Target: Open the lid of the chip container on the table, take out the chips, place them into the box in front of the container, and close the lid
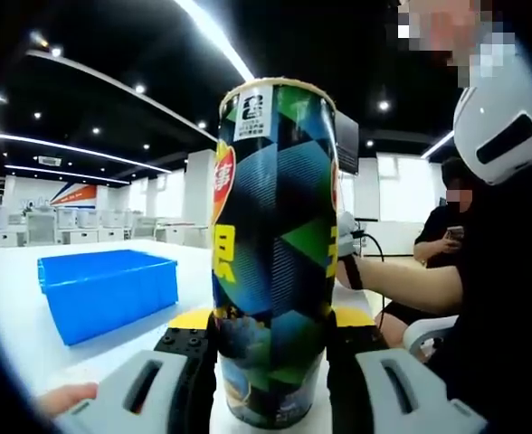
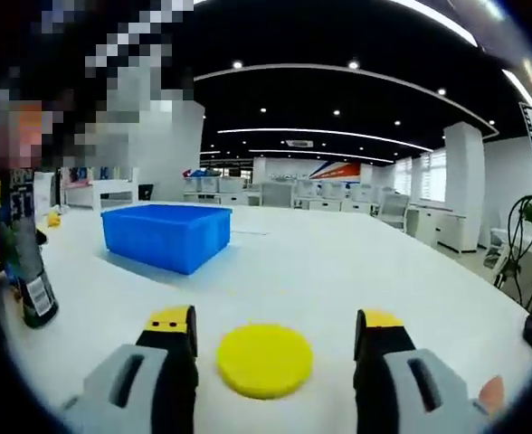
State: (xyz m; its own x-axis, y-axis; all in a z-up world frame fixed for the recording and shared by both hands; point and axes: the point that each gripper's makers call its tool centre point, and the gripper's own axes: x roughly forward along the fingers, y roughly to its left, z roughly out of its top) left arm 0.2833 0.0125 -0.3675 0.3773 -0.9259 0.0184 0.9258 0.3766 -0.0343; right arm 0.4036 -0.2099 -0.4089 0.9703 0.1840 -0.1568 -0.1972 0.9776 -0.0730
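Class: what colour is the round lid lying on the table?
Yellow lid; clearest in the right gripper view.

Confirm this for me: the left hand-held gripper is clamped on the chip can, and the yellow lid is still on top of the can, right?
Not quite. The left hand-held gripper does clamp the chip can, but the yellow lid is off: the right gripper view shows it lying flat on the table, between the open jaws of the right hand-held gripper.
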